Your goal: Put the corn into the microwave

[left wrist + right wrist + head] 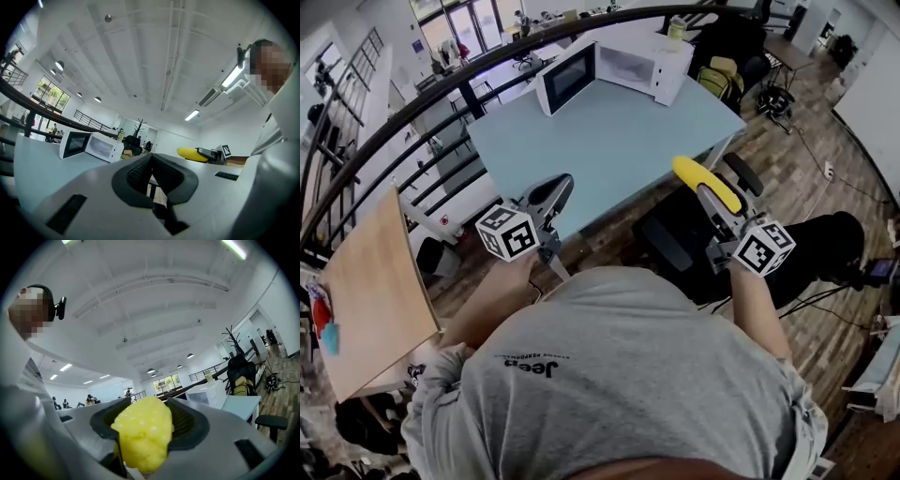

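Yellow corn [142, 437] is pinched between our right gripper's [145, 405] two jaws, its far end poking out beyond their tips.

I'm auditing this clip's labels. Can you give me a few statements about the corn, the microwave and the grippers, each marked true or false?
1. The right gripper holds the corn. True.
2. The microwave has its door closed. False: the door stands open.
3. The corn lies on the table. False: it is gripped between the right gripper's jaws, up off the table near its near edge.
4. The left gripper holds nothing. True.
5. The microwave stands at the table's far end from the person. True.
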Motion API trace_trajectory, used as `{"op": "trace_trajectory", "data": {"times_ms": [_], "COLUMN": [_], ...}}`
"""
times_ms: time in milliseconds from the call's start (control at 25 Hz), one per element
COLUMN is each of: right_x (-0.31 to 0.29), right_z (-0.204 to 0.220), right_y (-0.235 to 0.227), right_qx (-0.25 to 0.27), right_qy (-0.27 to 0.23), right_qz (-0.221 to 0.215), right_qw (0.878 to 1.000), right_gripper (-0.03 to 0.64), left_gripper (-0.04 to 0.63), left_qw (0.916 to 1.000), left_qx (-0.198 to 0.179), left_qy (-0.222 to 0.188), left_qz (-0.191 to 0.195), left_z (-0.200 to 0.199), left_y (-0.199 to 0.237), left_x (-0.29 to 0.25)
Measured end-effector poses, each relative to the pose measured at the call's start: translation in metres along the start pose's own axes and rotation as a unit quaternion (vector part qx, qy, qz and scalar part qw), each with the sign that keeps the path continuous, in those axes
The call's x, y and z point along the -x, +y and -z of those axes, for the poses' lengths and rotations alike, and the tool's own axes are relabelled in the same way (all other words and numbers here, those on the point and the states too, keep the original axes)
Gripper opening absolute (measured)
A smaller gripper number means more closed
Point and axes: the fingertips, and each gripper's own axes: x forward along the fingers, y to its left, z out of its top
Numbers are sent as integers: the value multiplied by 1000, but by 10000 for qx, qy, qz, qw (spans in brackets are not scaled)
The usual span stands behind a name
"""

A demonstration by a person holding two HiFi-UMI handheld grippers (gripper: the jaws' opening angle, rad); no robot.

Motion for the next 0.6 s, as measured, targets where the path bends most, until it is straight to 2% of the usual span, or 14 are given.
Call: {"op": "trace_trajectory", "data": {"times_ms": [280, 600], "right_x": [-7, -83], "right_z": [8, 23], "right_y": [-2, 20], "right_qx": [47, 59], "right_qy": [51, 161], "right_qz": [-278, -243], "right_qw": [9996, 9996], "right_gripper": [253, 253], "left_gripper": [18, 18], "left_qw": [9999, 10000], "left_qx": [-12, -66], "left_qy": [121, 37], "left_qz": [-2, 0], "left_z": [11, -12], "left_y": [-12, 55], "left_x": [-10, 21]}}
